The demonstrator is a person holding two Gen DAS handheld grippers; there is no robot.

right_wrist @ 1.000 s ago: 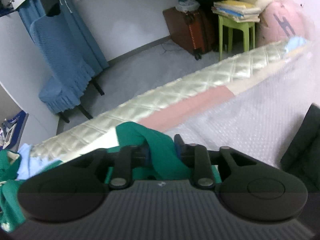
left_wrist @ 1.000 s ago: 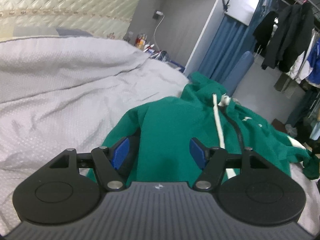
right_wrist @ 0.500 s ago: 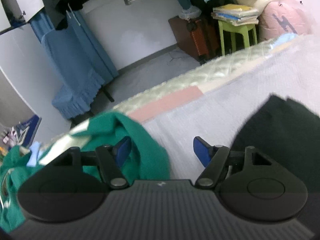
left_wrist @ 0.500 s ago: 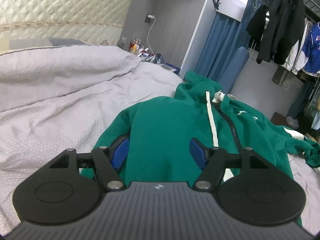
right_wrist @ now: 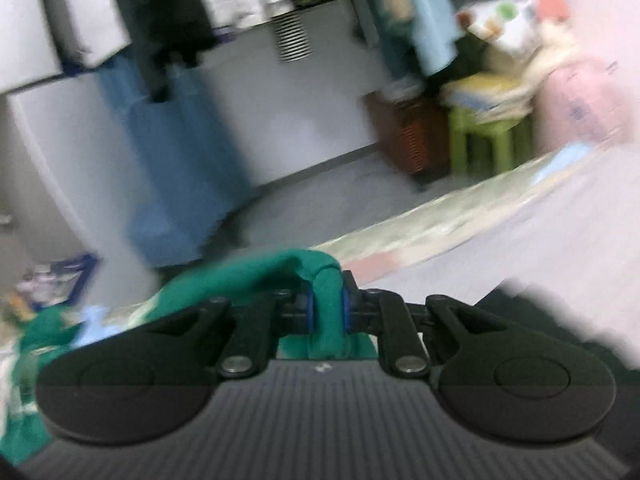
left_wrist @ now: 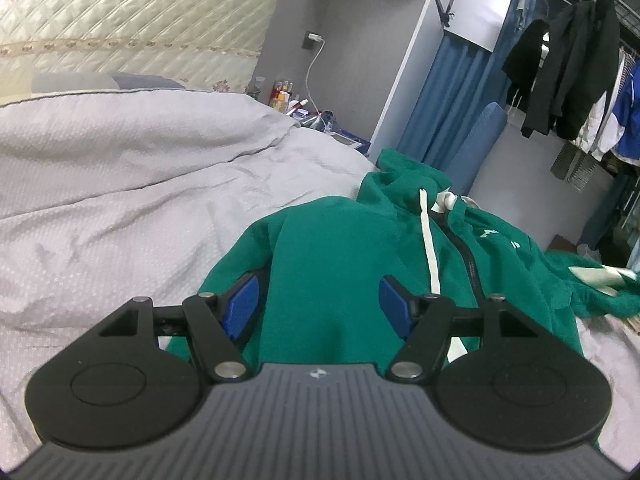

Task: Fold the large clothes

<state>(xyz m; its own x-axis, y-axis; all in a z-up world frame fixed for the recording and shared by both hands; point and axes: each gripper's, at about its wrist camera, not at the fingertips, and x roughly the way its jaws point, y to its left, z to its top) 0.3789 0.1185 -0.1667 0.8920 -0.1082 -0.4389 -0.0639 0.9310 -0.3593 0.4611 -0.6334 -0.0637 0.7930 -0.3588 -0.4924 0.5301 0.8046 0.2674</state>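
1. The left gripper [left_wrist: 318, 300] has its jaws spread wide, with a fold of the green zip-up hooded sweatshirt [left_wrist: 332, 248] running between the blue pads, which do not press on it.
2. The sweatshirt lies ahead of it on the pale grey textured bedspread [left_wrist: 120, 184].
3. The right gripper [right_wrist: 327, 307] is closing, its jaws pinching a bunched green fold [right_wrist: 328, 300] that trails away to its left.

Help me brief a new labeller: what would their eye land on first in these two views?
The green hoodie sprawled on the grey bedspread, with its white drawstring running up the middle. The left gripper stands open over it. In the blurred right view, the right gripper is closing on a pinched fold of the same green cloth.
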